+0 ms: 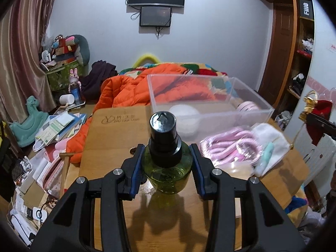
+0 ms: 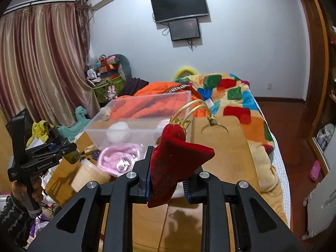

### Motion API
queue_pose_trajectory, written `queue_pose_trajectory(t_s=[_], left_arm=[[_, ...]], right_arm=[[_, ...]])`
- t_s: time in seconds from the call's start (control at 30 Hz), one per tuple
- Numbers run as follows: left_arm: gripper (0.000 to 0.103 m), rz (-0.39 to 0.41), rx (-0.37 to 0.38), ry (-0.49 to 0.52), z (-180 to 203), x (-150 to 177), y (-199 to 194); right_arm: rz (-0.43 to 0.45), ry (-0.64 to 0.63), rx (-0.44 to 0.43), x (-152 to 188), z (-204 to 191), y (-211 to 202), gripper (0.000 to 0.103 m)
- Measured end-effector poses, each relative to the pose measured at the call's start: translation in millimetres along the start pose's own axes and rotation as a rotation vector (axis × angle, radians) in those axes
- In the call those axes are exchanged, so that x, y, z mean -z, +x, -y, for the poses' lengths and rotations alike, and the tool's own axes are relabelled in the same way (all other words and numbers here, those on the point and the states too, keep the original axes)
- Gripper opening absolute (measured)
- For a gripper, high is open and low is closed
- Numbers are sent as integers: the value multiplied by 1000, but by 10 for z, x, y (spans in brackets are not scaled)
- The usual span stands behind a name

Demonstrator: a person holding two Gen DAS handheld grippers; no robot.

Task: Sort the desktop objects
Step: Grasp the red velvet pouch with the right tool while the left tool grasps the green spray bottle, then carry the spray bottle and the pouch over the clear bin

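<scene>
My left gripper point(image 1: 167, 163) is shut on a green bottle point(image 1: 167, 174) with a black pump cap, held upright above the wooden table point(image 1: 117, 138). It also shows in the right wrist view point(image 2: 71, 155). My right gripper point(image 2: 168, 180) is shut on a red velvet pouch point(image 2: 174, 159) with gold cords point(image 2: 193, 109), held above the table; the pouch shows at the right edge of the left wrist view point(image 1: 319, 117). A clear plastic box point(image 1: 210, 98) stands at the table's far side and holds a white round thing point(image 1: 184, 117) and a pink item point(image 1: 247, 107).
A bag of pink rope point(image 1: 231, 147) and a white cloth point(image 1: 271, 147) lie in front of the box. A cream-filled jar point(image 2: 90, 176) stands near the left gripper. The bed with an orange jacket point(image 1: 134, 90) lies behind. Clutter of papers point(image 1: 56, 130) sits left.
</scene>
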State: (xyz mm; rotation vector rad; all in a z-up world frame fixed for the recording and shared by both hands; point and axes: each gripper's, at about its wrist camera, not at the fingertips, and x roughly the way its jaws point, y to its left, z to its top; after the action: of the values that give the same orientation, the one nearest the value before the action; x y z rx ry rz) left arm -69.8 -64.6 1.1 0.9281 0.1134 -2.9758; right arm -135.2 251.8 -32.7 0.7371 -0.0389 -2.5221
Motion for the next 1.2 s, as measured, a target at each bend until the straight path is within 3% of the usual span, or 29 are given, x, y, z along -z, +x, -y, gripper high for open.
queue_pose_trajectory(t_s=[0.57,0.83,1.2], left_arm=[[42,91,67,45,118,-761,-74],[42,91,62,75,181,-1040,196],[42,13,45,76,118,-1189,817]], right_arm=[[90,-105,-81,-717,-299,279,21],[54,-99,-131,-870,-392,693,21],[-50,-104,-154,-875,-357,1361,21]])
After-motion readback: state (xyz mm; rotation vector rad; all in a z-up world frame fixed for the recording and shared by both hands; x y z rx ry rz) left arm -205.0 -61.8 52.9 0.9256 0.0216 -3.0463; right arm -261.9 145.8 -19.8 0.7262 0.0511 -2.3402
